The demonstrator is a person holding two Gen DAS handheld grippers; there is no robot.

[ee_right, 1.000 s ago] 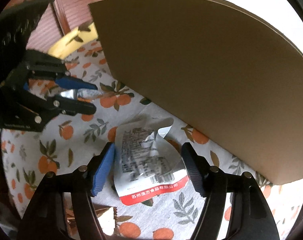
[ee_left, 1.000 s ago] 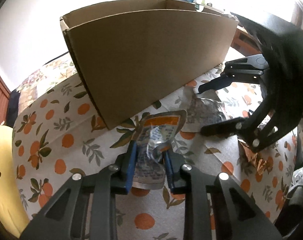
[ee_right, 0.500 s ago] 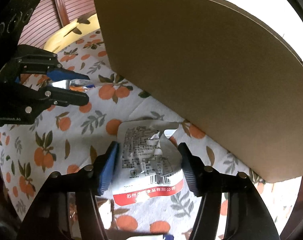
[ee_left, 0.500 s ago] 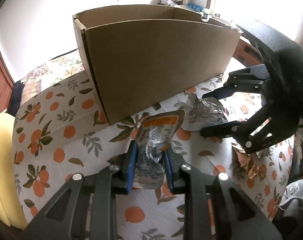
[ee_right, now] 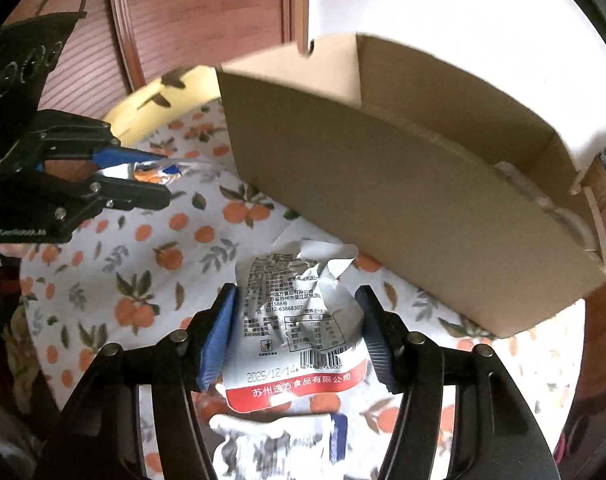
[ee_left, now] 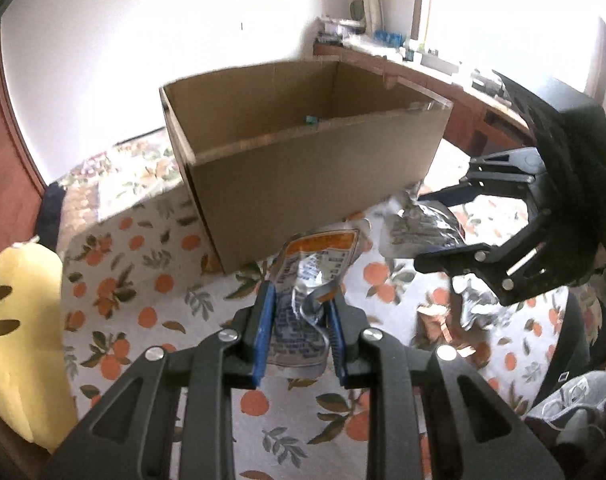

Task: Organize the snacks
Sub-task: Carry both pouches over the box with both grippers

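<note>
Left gripper pinching the orange-topped packet, right gripper clamping the red-banded packet, both lifted; open cardboard box sits dead ahead, rim just above

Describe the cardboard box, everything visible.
The cardboard box is plain brown corrugated card, rectangular, open-topped with no flaps showing, standing upright on the orange-print tablecloth. From the left wrist view its inside looks almost empty: only a small teal item shows at the far wall. The right wrist view shows clear tape along the inner right end. Neither claw touches it; both held snack packets hang in front of its near wall, below the rim.
</note>
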